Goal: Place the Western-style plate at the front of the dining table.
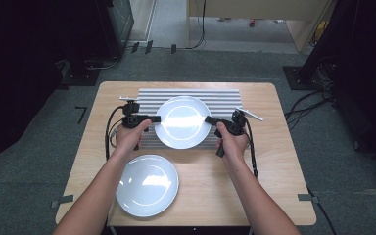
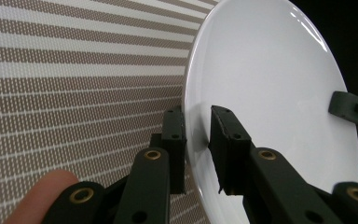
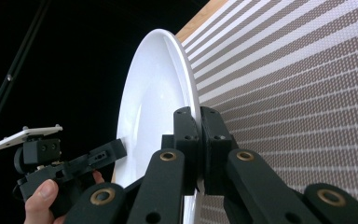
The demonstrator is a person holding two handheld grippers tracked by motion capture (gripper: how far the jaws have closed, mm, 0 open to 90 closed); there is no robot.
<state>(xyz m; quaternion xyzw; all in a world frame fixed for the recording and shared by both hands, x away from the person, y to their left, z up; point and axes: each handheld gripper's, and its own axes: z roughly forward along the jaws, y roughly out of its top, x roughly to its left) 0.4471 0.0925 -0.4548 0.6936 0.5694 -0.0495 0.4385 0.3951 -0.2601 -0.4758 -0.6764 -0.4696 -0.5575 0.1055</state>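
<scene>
Lying nearest the person on the wooden table is a second white plate. Beyond it, the left tongs and right tongs each clamp opposite rims of a white plate, holding it over a striped mat at the table's far side.

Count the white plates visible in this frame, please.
2. One plate is over the striped mat, its rim clamped on opposite sides by the left gripper and right gripper. The other plate lies on the bare table, near its front edge.
</scene>
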